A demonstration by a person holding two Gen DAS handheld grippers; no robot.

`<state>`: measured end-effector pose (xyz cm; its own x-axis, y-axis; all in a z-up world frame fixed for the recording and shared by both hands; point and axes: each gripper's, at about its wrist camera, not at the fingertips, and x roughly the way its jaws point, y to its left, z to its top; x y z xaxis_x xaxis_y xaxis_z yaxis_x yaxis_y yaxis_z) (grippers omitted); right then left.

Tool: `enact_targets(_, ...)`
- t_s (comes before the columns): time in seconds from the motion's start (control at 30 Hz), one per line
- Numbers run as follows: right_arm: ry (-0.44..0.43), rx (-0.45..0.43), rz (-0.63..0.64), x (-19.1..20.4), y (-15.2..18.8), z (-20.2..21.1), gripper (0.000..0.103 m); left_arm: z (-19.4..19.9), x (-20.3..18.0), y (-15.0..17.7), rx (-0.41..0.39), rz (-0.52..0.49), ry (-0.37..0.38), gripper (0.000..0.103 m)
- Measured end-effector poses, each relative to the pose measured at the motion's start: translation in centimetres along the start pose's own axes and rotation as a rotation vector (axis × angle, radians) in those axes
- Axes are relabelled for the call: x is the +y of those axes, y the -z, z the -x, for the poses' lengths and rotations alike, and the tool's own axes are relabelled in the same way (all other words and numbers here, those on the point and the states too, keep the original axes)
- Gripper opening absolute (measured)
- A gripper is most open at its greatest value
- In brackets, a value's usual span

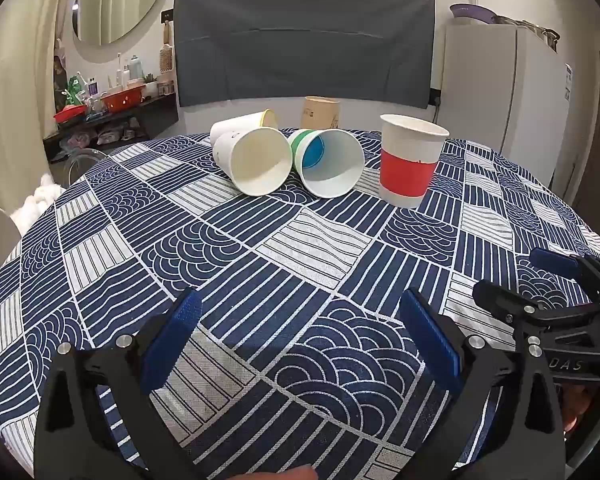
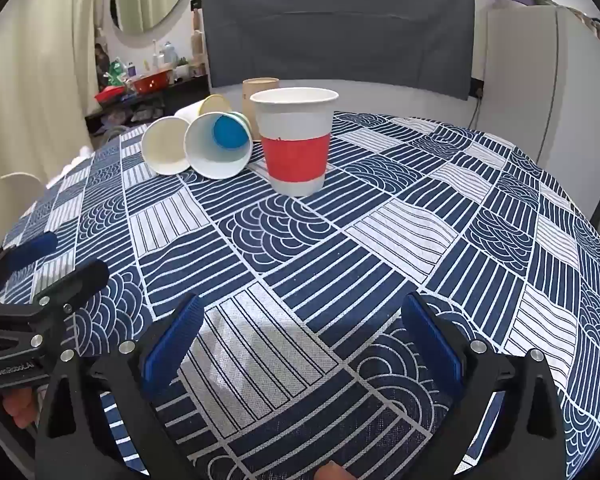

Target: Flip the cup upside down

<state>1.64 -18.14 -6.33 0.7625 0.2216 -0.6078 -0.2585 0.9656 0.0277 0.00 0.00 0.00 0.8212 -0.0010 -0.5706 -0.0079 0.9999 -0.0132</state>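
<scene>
Standing upright, red-banded cup [image 2: 295, 140] sits well beyond spread right fingers [image 2: 171, 344].

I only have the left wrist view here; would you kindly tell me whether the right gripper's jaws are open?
Observer: Yes. In the right wrist view the right gripper has its jaws wide apart, with nothing between them.
Operator: Thank you. What lies ahead of it?
Observer: The red-banded cup stands upright ahead, just left of that view's centre, well clear of the jaws.
</scene>
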Motion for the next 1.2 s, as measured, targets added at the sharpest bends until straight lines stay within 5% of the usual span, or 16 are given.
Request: enact_targets(1.2, -0.004, 0.004, 0.000, 0.11, -0.05, -0.09, 0.095, 0.40, -0.46, 0.04, -0.021, -0.023, -0.010, 0.097)
